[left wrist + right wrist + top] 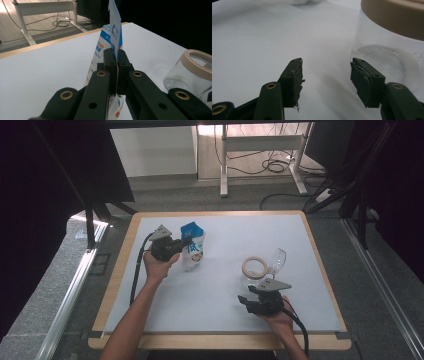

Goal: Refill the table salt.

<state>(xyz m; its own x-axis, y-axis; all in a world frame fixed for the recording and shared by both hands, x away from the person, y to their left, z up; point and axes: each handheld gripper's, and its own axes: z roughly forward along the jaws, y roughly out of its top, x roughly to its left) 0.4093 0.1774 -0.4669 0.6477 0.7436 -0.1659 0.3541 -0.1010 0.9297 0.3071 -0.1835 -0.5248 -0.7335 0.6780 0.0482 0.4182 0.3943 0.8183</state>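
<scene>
A blue and white pouch [193,246] stands upright on the white table top [225,290], left of the middle. My left gripper [185,242] is shut on the pouch's side edge; in the left gripper view the two jaws [115,58] pinch the pouch [110,37] flat between them. A clear glass jar [256,270] with a tan ring at its mouth sits right of centre, its clear lid tipped back. Just in front of the jar, my right gripper [243,302] is open; in the right gripper view it [325,75] holds nothing, with the jar [392,47] close at its right.
The table top has a wooden rim [220,340]. Beyond its far edge stand a white desk frame [260,150] and loose cables on the floor. Dark curtains hang on both sides. In the left gripper view the jar [192,70] sits at the right.
</scene>
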